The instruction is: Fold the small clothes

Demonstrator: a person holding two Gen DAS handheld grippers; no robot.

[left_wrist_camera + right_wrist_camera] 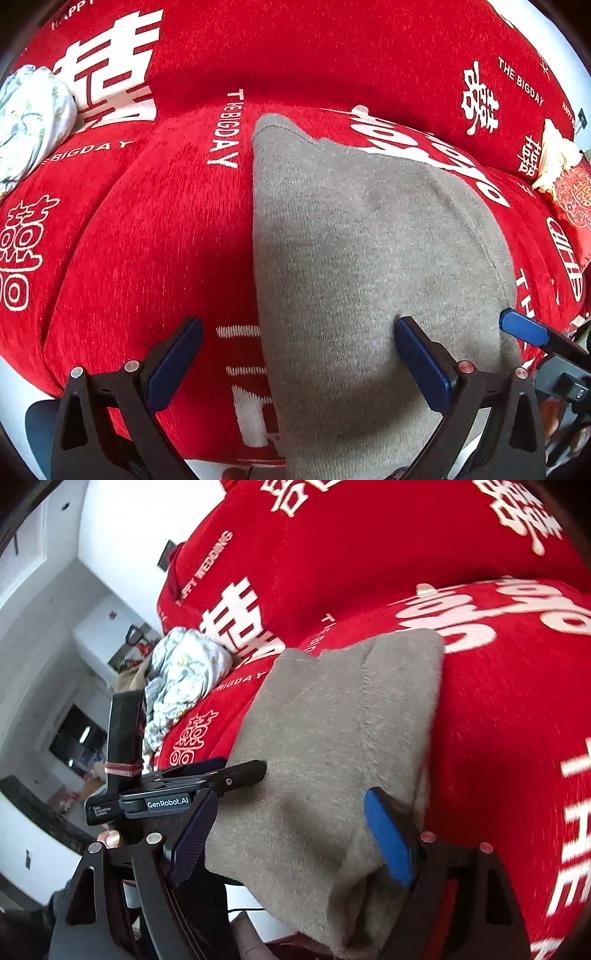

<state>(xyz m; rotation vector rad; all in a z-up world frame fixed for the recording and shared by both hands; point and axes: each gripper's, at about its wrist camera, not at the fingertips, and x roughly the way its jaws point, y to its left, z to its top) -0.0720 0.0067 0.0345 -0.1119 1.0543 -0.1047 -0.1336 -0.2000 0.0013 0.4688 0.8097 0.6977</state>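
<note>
Fuzzy grey knit garment (pixel 369 258) folded at frame centre on ribbed red cover (pixel 147 240), left gripper (pixel 299 354) fingers spread, right gripper (pixel 291 834) fingers spread over its hem, crumpled floral cloth (pixel 29 118) upper left.

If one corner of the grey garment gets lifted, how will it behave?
The grey garment will probably flop and drape, since it already sags over the front edge of the red sofa cover. Its fuzzy knit looks grippy, unlikely to slip. It seems light, though its layers may slide apart.

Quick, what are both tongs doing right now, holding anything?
Left tongs: open, over the grey garment's edge, gripping nothing.
Right tongs: open, straddling the garment, not gripping.
</note>
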